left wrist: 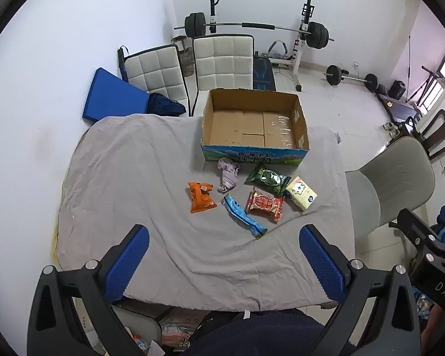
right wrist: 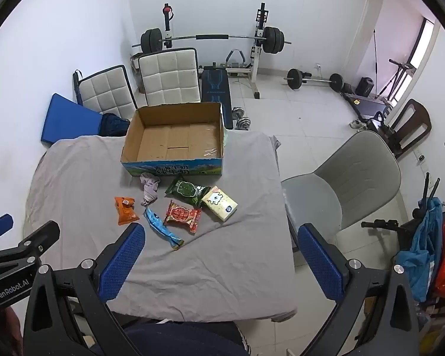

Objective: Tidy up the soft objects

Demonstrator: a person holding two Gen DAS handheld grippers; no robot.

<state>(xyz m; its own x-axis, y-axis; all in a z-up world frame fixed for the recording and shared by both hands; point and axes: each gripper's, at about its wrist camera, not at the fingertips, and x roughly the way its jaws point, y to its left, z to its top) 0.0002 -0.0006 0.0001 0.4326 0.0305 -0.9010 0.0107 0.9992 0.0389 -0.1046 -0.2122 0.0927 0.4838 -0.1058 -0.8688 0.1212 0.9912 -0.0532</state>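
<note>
No item is picked yet: left gripper (left wrist: 224, 262) and right gripper (right wrist: 219, 259) hover spread and empty, the snack packets (left wrist: 264, 203) and sock (left wrist: 229, 175) ahead, cardboard box (left wrist: 253, 154) beyond, so next comes a forward reach.

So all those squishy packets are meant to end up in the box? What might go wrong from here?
The red packet overlaps the green packet and sits close to the blue packet, so a hand-held gripper may drag a neighbour along. The gray cloth is wrinkled and loose; fingers reaching low could pinch it. The limp sock lies right against the cardboard box, leaving little room to close around it.
</note>
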